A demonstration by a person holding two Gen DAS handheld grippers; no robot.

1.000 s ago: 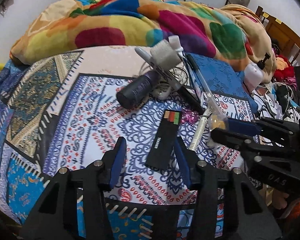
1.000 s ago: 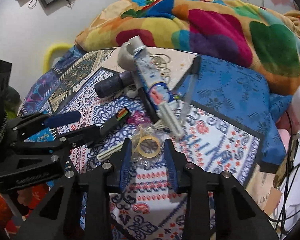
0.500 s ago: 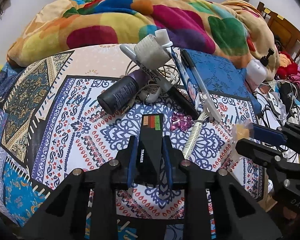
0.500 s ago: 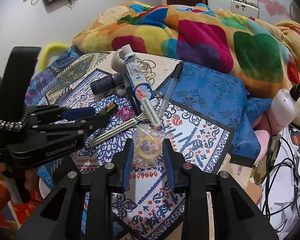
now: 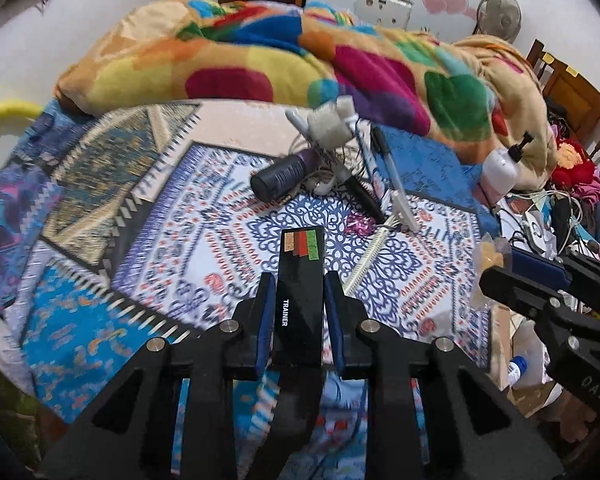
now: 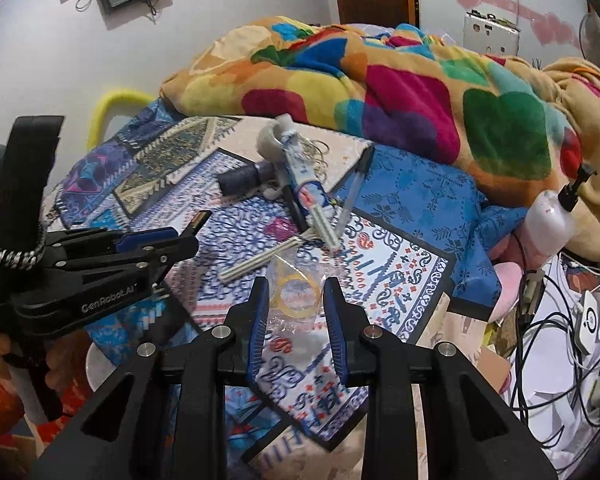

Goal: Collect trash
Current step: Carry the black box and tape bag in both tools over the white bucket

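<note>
Nearest in the left wrist view: left gripper (image 5: 296, 300), blue ribbed pads clamped narrow on a flat, glossy black box (image 5: 300, 280), rigid card, rectangular, with orange, red and green tabs at its far end. Long axis toward 12 o'clock, lifted clear of the patterned bedsheet (image 5: 140, 240). Jaws just closed in on it. Gripper tilted steeply downward.

At 3 o'clock in that view, right gripper (image 5: 496, 260), angled down likewise. In its own view (image 6: 296, 300), blue pads pinched on a crinkled clear plastic wrapper (image 6: 300, 292) with a yellowish ring inside, held above the sheet, its length toward 12.

Farther, around 12 to 1 o'clock: pale ridged comb (image 6: 260, 260) lying slantwise, pink foil scrap (image 5: 360, 225), dark cylindrical bottle (image 5: 280, 176) on its side, a squeezed tube (image 6: 304, 176), a pen (image 6: 354, 188). Beyond, plush multicoloured blanket (image 6: 400, 80), heaped.
</note>
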